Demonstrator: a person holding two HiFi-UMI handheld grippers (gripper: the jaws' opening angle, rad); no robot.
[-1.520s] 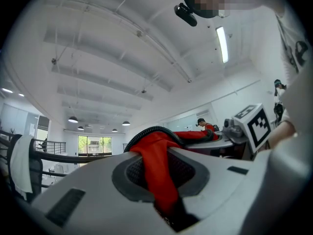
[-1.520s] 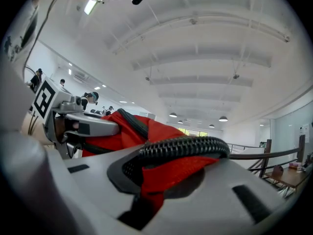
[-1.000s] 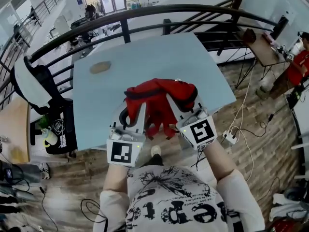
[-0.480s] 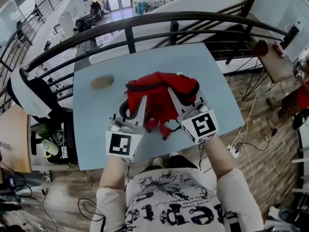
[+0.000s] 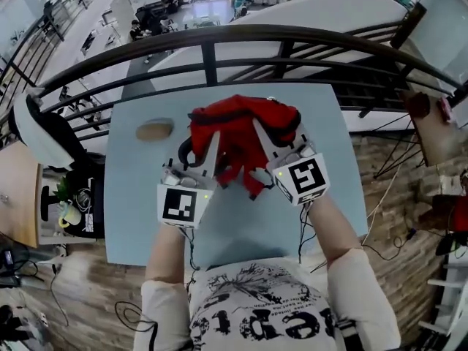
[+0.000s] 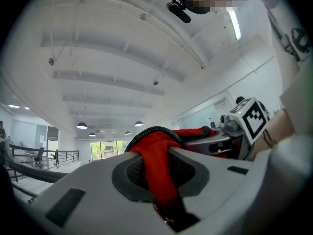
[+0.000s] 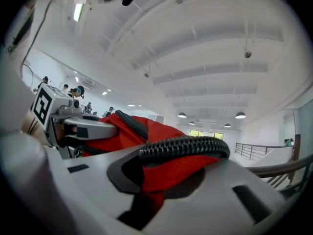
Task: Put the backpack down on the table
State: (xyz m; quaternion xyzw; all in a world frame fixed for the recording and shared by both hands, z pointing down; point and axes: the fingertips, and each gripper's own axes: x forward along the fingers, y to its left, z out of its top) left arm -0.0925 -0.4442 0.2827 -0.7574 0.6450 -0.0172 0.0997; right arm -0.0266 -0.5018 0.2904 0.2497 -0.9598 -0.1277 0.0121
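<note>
A red backpack (image 5: 241, 134) with black trim hangs bunched between my two grippers, above the light blue table (image 5: 131, 196). My left gripper (image 5: 207, 151) is shut on its left side, with red fabric (image 6: 159, 165) pinched between the grey jaws. My right gripper (image 5: 265, 142) is shut on its right side, clamping red fabric and a black ribbed handle (image 7: 183, 146). In each gripper view the other gripper shows beside the pack, and both views look upward at the ceiling. The pack's underside is hidden from me.
A brown oval object (image 5: 154, 130) lies on the table's far left. A dark curved railing (image 5: 219, 39) runs behind the table, with a drop to a lower floor beyond. A black-and-white chair (image 5: 44, 130) stands left of the table. Cables trail over the wooden floor (image 5: 395, 218) at the right.
Both grippers, still shut on the backpack, have carried it forward over the table. The person now stands right at the table's near edge, and the view has shifted with them.
</note>
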